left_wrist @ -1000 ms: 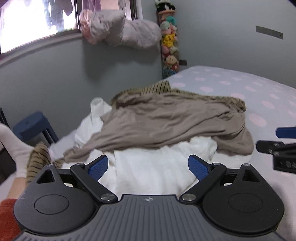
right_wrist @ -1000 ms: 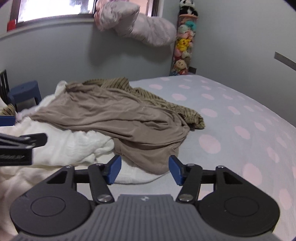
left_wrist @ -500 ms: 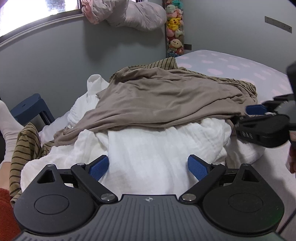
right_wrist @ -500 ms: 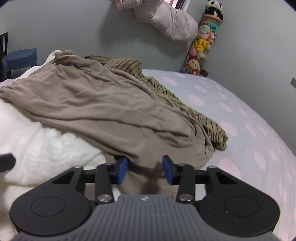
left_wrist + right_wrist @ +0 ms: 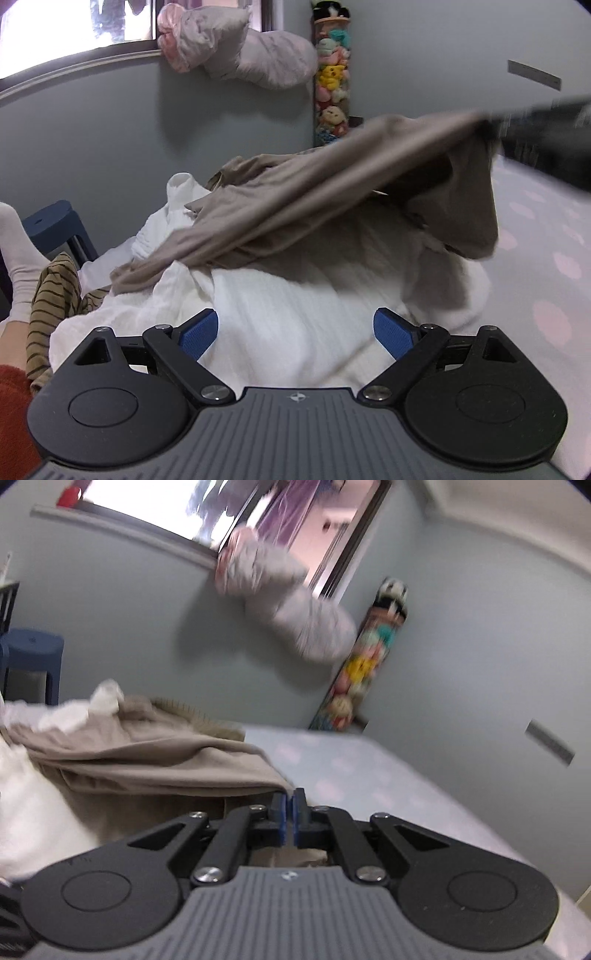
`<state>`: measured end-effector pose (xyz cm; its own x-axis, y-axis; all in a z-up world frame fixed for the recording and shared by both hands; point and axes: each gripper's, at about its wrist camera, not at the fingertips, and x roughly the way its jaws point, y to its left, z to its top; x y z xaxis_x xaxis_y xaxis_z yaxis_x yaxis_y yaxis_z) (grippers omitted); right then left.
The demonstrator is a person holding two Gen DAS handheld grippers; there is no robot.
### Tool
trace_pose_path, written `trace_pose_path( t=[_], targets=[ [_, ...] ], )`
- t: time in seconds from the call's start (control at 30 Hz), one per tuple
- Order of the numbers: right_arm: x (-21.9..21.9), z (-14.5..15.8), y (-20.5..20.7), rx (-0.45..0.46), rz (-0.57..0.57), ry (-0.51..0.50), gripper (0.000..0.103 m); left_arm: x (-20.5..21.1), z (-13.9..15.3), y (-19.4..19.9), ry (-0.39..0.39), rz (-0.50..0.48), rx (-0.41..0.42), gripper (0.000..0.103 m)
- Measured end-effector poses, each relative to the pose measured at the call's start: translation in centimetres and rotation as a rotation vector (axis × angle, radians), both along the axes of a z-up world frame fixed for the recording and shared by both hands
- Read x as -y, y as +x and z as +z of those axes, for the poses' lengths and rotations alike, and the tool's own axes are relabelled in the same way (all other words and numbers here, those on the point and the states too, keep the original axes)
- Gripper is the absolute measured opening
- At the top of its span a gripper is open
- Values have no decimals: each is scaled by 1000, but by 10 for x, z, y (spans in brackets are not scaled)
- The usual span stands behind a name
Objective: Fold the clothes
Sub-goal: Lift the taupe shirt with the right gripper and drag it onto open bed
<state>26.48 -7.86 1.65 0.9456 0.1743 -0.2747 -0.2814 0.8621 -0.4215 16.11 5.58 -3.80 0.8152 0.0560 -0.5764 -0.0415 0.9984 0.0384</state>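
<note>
Garment under handling: a taupe jersey top (image 5: 314, 206), lying across a white knitted garment (image 5: 280, 317) in a heap on the bed (image 5: 546, 266). One corner is raised clear of the heap toward the right of the left wrist view, and the cloth runs from it in a taut diagonal sheet with a loose flap hanging below.

Right tool (image 5: 288, 812): fingers nearly together, pinching an edge of the taupe top. Blur in both views leaves the exact grip point on the hem unclear.

Left tool (image 5: 295, 332): fingers wide apart, holding nothing, hovering over the white knit.

Handling assessment: the fabric appears thin, light and very limp. It drapes and stretches under one grip and will not hold any shape unsupported. A single pinch looks adequate to carry it, though a shallow bite on smooth jersey could slip.

Recommended hold: a second grip by the left tool on the same edge, well apart from the first, ideally at a shoulder or hem corner.

Risk: a striped garment (image 5: 55, 295) beside the heap and the white knit could drag along.
</note>
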Motion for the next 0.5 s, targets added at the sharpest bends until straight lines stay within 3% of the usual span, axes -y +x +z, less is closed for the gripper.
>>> trace_pose_path(
  t=[0.27, 0.5],
  targets=[
    [42, 52, -106, 64, -46, 116, 3, 14, 27, -47, 7, -58, 71, 92],
    [92, 75, -215, 52, -121, 187, 3, 46, 52, -100, -51, -193, 55, 92]
  ],
)
